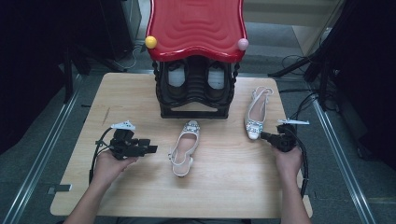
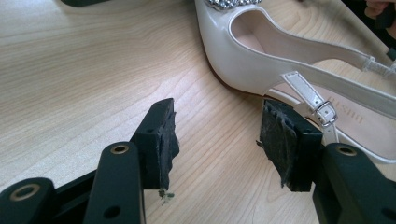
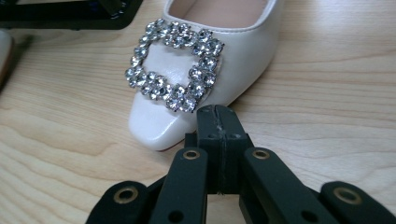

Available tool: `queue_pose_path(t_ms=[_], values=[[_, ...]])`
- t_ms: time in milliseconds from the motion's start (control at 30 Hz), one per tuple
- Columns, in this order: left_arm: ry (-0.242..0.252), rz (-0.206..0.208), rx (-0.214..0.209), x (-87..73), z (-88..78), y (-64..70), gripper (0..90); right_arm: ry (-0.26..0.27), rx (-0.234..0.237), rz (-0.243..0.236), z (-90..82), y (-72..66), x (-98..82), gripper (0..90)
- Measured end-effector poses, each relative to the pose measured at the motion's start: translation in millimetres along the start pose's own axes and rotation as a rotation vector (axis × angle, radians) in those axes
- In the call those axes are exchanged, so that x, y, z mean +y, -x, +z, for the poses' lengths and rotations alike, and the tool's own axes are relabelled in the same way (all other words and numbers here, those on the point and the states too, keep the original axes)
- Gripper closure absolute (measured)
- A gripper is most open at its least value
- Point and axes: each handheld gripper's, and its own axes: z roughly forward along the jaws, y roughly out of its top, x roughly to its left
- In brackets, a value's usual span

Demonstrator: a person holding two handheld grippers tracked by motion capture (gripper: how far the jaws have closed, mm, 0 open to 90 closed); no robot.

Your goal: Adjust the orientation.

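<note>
Two white shoes with sparkly buckles on the toes. Left shoe (image 1: 183, 148) flat on the tabletop, near the middle, toe pointing to about 12 o'clock, heel strap at 6 o'clock. Thin strap with a small silver buckle (image 2: 327, 112) near the heel, pink inside. Right shoe (image 1: 256, 112) flat too, well apart from the first, at about 2 o'clock from it, with its toe toward 6 o'clock. Square ring of shiny stones (image 3: 173, 65) on its square toe.
</note>
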Motion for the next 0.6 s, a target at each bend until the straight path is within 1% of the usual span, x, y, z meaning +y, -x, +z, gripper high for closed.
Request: queue_pose_path(t_ms=[67,133,267,367,433,600], values=[[0.003,0.000,0.000,-0.2,0.0,-0.2,45.2,0.000,0.035,-0.006,1.6,-0.9,-1.0,90.0],[0.006,-0.002,-0.002,-0.3,-0.2,-0.5,45.2,-0.008,0.049,-0.015,3.6,-4.8,-1.4,90.0],[0.006,-0.005,0.000,-0.7,-0.8,-1.4,45.1,-0.023,0.056,-0.045,8.3,-15.5,-0.3,90.0],[0.002,-0.005,-0.003,-1.5,-1.1,-2.1,44.9,-0.036,0.076,-0.064,14.1,-23.2,0.1,90.0],[0.002,-0.010,-0.003,-2.3,-1.7,-2.2,44.8,-0.044,0.072,-0.085,18.0,-29.5,0.8,90.0],[0.002,-0.017,0.004,-6.1,-4.5,-2.9,44.6,-0.049,0.084,-0.114,27.8,-40.4,5.7,89.6]])
